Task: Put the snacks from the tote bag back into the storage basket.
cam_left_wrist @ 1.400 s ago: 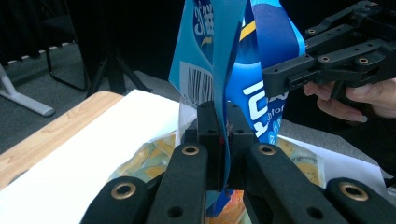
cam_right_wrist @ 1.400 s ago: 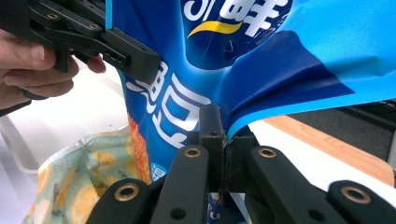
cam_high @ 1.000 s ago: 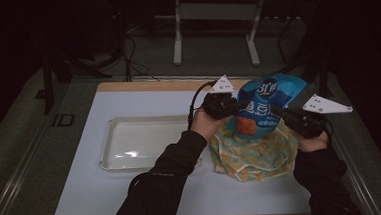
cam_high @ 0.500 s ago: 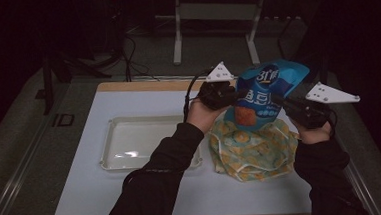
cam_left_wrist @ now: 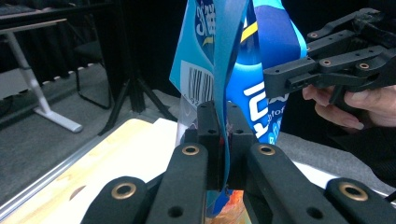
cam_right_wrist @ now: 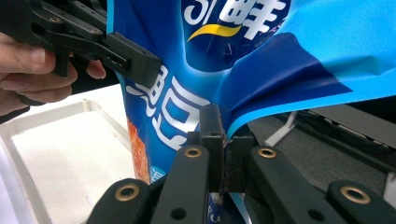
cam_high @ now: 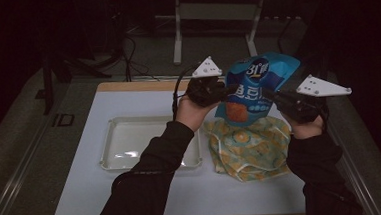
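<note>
The left gripper has its jaws clamped on one side edge of the blue snack bag; the film runs straight down between its black pads, pinched flat; the right gripper is clamped the same way on the opposite edge, where the foil creases into folds at the bite.

Taking the patterned cloth as the landmark: the bag hangs in the air directly above the cloth's far half, upright, printed face toward the person, bottom corner clear of the fabric; the left gripper sits at the bag's left edge, up and left of the cloth; the right gripper sits at its right edge, above the cloth's right margin; the white tray lies on the table just beside the cloth's left side, with nothing visible in it.

The step in hand looks like carrying or pulling open the bag held between both hands; to do it well, keep both bites firm and level so the bag stays upright; pull the two edges apart evenly rather than twisting; a jerk could slip the slick film from one grip and drop or spill the bag.
</note>
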### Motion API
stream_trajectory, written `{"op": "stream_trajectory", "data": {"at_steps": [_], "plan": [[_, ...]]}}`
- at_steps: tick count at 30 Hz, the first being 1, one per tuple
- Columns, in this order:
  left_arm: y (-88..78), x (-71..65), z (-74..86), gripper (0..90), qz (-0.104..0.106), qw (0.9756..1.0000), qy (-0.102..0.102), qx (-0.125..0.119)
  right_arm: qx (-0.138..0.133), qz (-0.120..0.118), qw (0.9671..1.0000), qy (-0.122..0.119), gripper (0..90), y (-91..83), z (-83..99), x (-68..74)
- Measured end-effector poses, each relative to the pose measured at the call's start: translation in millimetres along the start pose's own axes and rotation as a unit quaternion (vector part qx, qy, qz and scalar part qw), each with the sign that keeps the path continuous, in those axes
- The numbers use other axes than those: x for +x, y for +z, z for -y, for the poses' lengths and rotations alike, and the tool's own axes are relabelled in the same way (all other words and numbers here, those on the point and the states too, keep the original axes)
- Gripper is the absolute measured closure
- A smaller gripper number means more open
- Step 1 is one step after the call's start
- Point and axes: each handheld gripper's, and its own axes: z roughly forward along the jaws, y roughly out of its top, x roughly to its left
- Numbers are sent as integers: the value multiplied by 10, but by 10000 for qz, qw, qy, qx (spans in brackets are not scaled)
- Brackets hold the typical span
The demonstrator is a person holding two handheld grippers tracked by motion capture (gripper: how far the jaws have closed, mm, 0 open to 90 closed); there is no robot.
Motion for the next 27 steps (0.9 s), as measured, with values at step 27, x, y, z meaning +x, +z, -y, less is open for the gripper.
{"op": "stream_trajectory", "data": {"at_steps": [27], "plan": [[-697, 124, 142, 896, -480, 9988, -136, -18, -75, -471, 9986, -221, 890, 468, -265, 413]]}}
